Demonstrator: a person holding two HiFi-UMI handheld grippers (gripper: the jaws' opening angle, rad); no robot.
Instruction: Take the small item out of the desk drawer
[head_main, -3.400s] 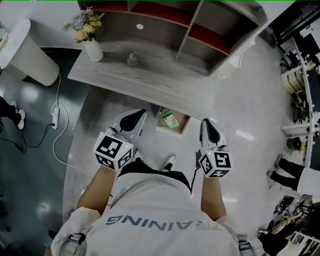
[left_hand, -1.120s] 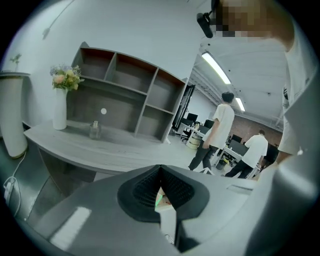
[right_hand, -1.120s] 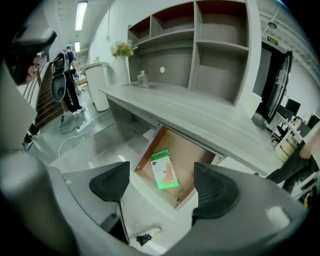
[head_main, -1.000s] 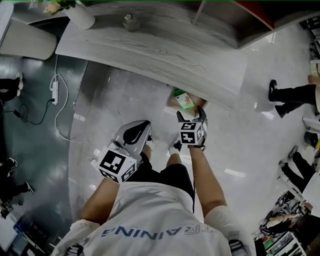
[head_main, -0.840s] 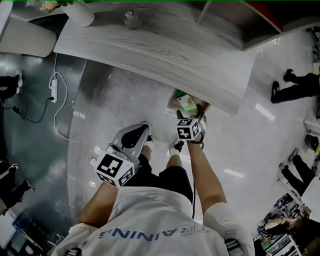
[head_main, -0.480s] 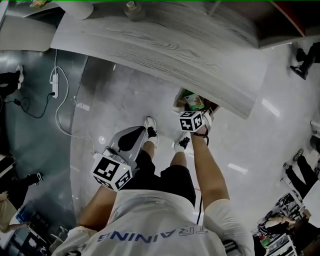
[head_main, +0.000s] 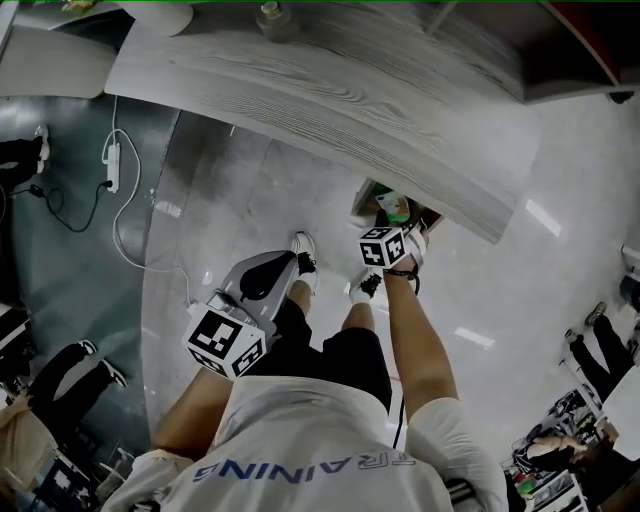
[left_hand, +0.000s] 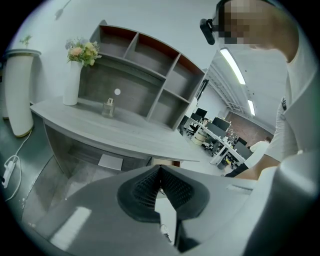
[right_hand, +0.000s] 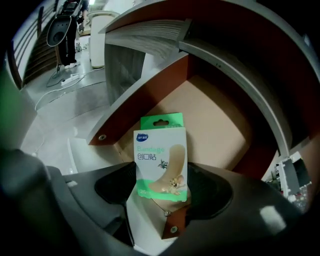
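The grey desk (head_main: 330, 90) is the largest thing here; its drawer (head_main: 364, 198) stands pulled out from under the desk's front edge, toward the right end, which leaves the inside open from above so a gripper can reach in.

The left gripper (left_hand: 159, 172) hangs low beside the person's left leg, well apart from the drawer; judging by that, it has no part in this step and is parked out of the way; its 2 jaws are together at the tips with nothing between them.

The right gripper (head_main: 403, 224) is pushed down into the drawer, tilted along the length of the small item, so that each pad can take 1 long side; its jaws are closing at a fairly wide span, and the pads look to be touching the item's 2 side edges at its lower half.

The item, a green and white bandage box (right_hand: 160, 155), is inside the drawer, toward its near edge, face up with its hang tab pointing at the back wall; it is not yet out.
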